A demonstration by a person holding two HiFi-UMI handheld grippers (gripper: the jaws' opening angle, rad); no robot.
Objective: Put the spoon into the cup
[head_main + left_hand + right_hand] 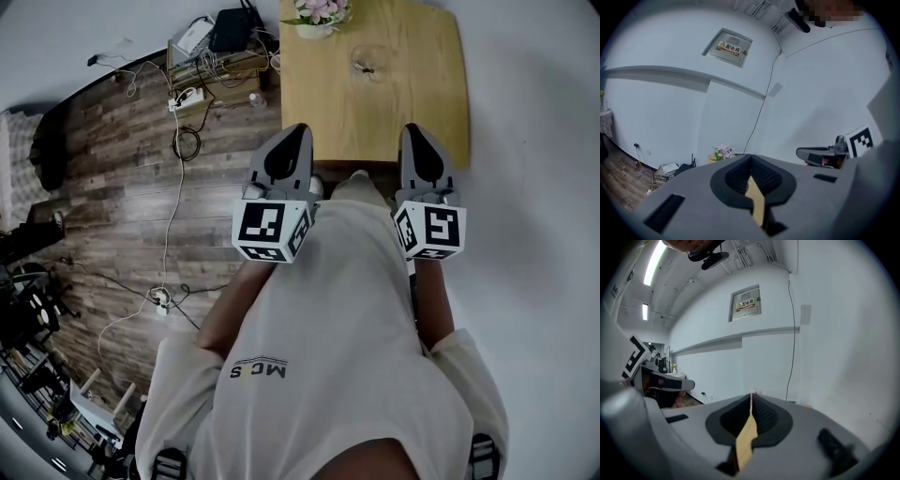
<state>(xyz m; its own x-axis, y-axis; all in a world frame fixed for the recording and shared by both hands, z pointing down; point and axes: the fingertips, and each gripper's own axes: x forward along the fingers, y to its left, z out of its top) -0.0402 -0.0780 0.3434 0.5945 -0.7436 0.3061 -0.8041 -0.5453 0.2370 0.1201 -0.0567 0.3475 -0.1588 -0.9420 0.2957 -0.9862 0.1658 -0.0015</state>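
Observation:
A clear glass cup (pixel 367 62) stands on the far part of the wooden table (pixel 412 103), and a small dark thing shows at it. I cannot make out a spoon with certainty. My left gripper (pixel 294 133) and right gripper (pixel 418 131) are held side by side at the table's near edge, in front of the person's body. Both are shut and hold nothing. In the left gripper view the left gripper (pixel 751 160) has its jaws pressed together, and so does the right gripper (pixel 751 398) in the right gripper view.
A pot of pink flowers (pixel 319 13) stands at the table's far left corner. Cables, a power strip (pixel 187 97) and a black box (pixel 234 28) lie on the wood floor to the left. An electrical panel (pixel 729 46) hangs on the white wall ahead.

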